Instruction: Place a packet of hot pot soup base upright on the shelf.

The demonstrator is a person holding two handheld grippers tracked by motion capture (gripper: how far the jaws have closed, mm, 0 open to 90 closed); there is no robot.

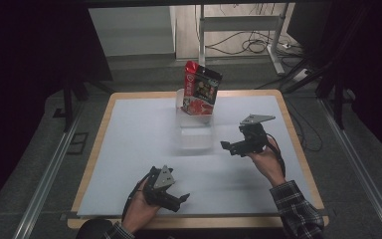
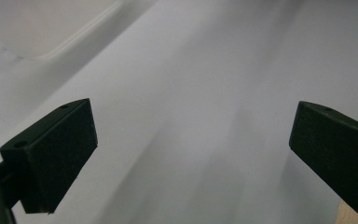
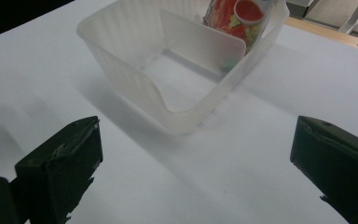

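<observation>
Table (image 1: 129, 149), white-topped and wood-edged, apparently amid dark surroundings.

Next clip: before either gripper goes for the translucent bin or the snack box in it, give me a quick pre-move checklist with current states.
1. Left gripper open, nothing held: ok.
2. Right gripper open, nothing held: ok.
3. Bin upright on the table: ok.
4. Snack box in the bin's far compartment, leaning: ok.
5. Near compartment empty: ok.
6. Whether the box is sealed: cannot tell.
</observation>
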